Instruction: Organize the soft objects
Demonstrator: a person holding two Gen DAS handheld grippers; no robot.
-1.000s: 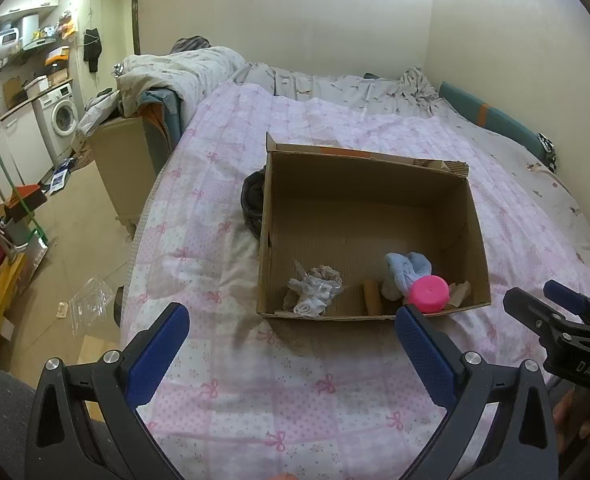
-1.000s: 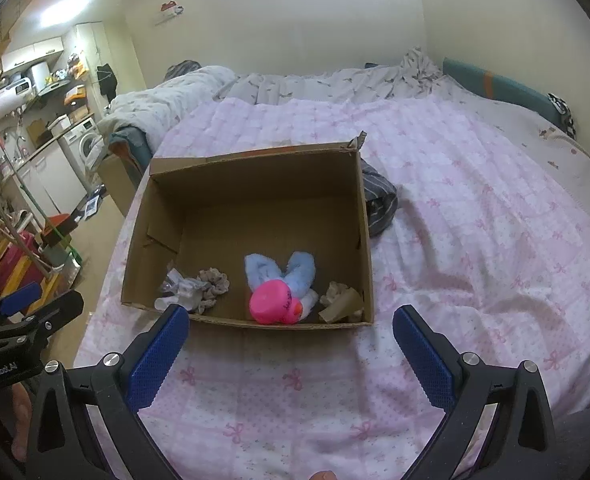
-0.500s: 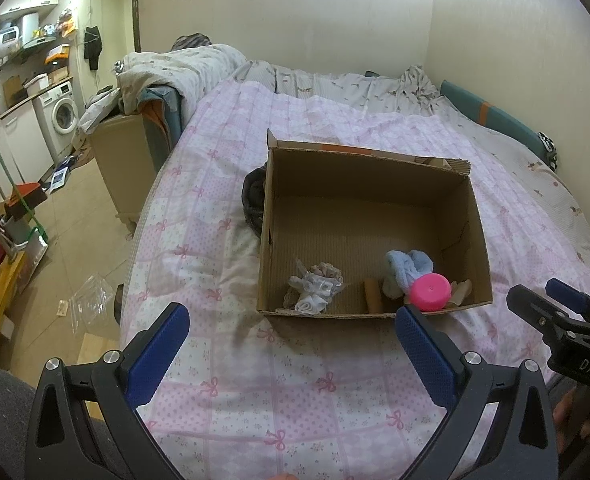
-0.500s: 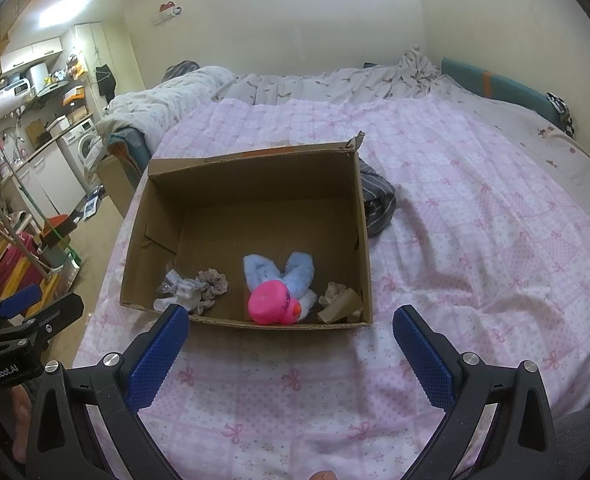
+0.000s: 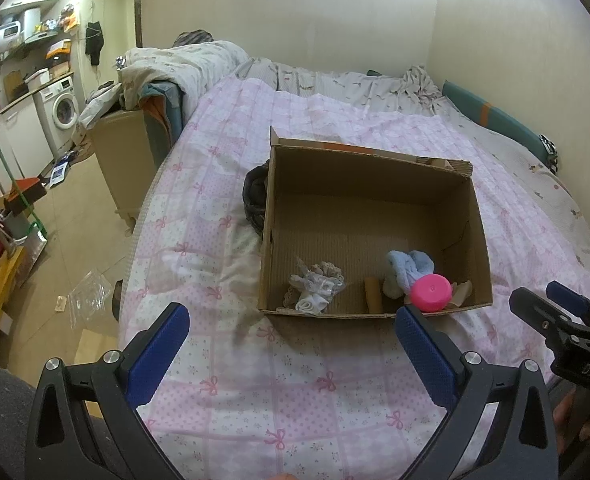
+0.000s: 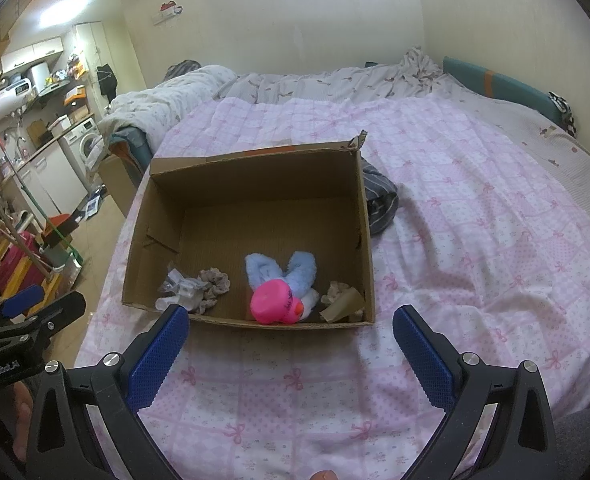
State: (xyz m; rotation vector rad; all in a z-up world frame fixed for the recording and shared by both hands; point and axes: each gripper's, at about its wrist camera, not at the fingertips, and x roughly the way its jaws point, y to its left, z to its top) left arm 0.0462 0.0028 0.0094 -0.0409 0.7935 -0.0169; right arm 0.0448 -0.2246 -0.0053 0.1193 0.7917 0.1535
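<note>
Several soft things lie along the near wall of an open cardboard box (image 6: 251,184), and we see them best from the right wrist view. Middle-right sits a pale blue plush piece (image 6: 281,274) whose two long lobes spread in a V, pointing away from us toward the far wall of the box; a bright pink round cap-like object (image 6: 273,304) rests against its near end. To its left lies a beige scrunchie (image 6: 215,282), touching a crumpled white-and-clear bundle (image 6: 179,292) near the left corner. In the right corner sits a small tan crumpled piece (image 6: 343,300); we cannot tell what it is.

Seen from our cameras, the box's long axis runs left to right, its opening up, on a pink patchwork quilt (image 6: 475,240) with bow prints. A dark striped garment (image 6: 379,204) lies on the quilt, touching the box's right side.

We hold the left gripper (image 5: 291,340) and the right gripper (image 6: 291,340) above the quilt just short of the box, each with its blue-padded fingers spread wide and holding nothing.

Beyond the quilt a pale printed sheet (image 6: 355,76) bunches against a cream wall. Left of the bed a tiled floor leads to a washing machine (image 5: 61,108) and cluttered shelves.
</note>
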